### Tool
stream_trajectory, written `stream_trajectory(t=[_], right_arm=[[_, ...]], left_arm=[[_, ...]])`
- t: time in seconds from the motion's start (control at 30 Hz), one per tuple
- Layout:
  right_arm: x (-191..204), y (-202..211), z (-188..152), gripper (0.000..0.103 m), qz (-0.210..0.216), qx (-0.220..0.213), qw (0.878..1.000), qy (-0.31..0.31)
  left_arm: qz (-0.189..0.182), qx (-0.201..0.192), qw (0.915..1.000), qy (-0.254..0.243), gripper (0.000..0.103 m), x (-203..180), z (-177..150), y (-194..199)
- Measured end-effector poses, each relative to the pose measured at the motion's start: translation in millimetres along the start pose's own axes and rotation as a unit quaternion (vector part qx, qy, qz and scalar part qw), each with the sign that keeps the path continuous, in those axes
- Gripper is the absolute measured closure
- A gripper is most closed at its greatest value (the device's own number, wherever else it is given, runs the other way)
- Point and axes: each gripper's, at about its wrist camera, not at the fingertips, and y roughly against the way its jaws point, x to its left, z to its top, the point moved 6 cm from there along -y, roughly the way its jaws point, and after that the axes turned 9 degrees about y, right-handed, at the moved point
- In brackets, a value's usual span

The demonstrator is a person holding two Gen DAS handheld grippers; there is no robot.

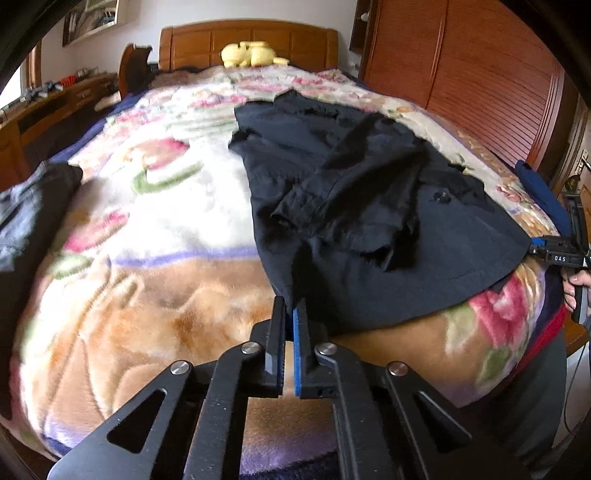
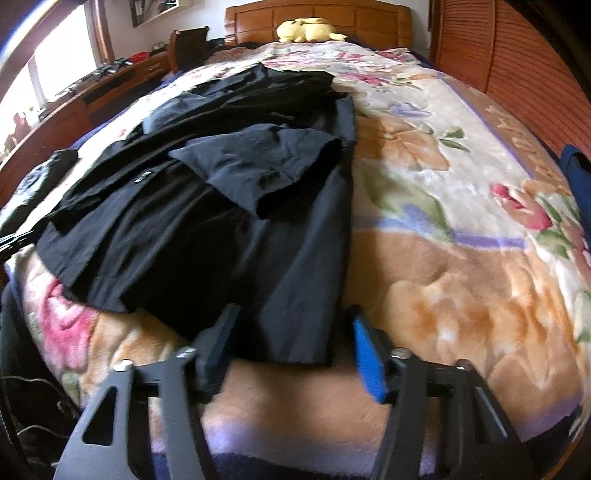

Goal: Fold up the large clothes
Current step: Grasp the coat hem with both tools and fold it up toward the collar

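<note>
A black garment (image 1: pixel 369 184) lies spread on the bed with a sleeve folded across its front. It also fills the left half of the right wrist view (image 2: pixel 221 203). My left gripper (image 1: pixel 292 310) is shut on the near hem corner, and the cloth rises out from between its pads. My right gripper (image 2: pixel 291 325) stands open over the other hem corner. The cloth edge lies between its fingers, and the pads stay clear of it. A person's hand (image 1: pixel 576 291) shows at the right edge of the left wrist view.
A floral fleece blanket (image 1: pixel 147 221) covers the bed. A yellow plush toy (image 2: pixel 306 29) rests by the wooden headboard (image 1: pixel 251 40). A wooden wardrobe (image 1: pixel 461 74) stands to the right and a desk (image 1: pixel 55 99) to the left. Other dark clothes (image 1: pixel 26 210) lie at the bed's left edge.
</note>
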Motion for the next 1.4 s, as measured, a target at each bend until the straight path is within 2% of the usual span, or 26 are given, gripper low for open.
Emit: stream_trajectory(t=[0.07, 0.17, 0.37, 0.53, 0.8, 1.07, 1.17, 1.27, 1.4], right_arm=[[1, 4, 2, 0.082, 0.001, -0.006, 1.000, 0.011], [1, 15, 10, 0.092, 0.001, -0.021, 1.000, 0.022], [0, 74, 32, 0.095, -0.011, -0.093, 0.995, 0.021], [-2, 128, 37, 0.096, -0.021, -0.142, 0.990, 0.018], [3, 207, 26, 0.096, -0.034, -0.209, 0.977, 0.021], [23, 276, 2, 0.096, -0.050, -0.262, 0.963, 0.034], [32, 292, -13, 0.096, -0.053, -0.270, 0.960, 0.043], [31, 288, -17, 0.096, -0.053, -0.269, 0.960, 0.050], [26, 251, -17, 0.096, -0.042, -0.246, 0.967, 0.039]], left_arm=[[0.002, -0.019, 0.9998, 0.000, 0.100, -1, 10, 11], [0.005, -0.051, 0.9987, -0.003, 0.100, -3, 28, 33], [0.005, -0.106, 0.9941, -0.021, 0.101, -18, 52, 82], [0.003, -0.148, 0.9886, -0.027, 0.101, -23, 66, 129], [-0.001, -0.205, 0.9778, -0.042, 0.101, -29, 84, 196], [-0.017, -0.240, 0.9703, -0.030, 0.101, -27, 72, 243], [-0.023, -0.248, 0.9681, -0.028, 0.101, -26, 67, 256], [-0.020, -0.246, 0.9685, -0.033, 0.101, -25, 66, 254], [-0.008, -0.211, 0.9774, -0.019, 0.101, -14, 60, 216]])
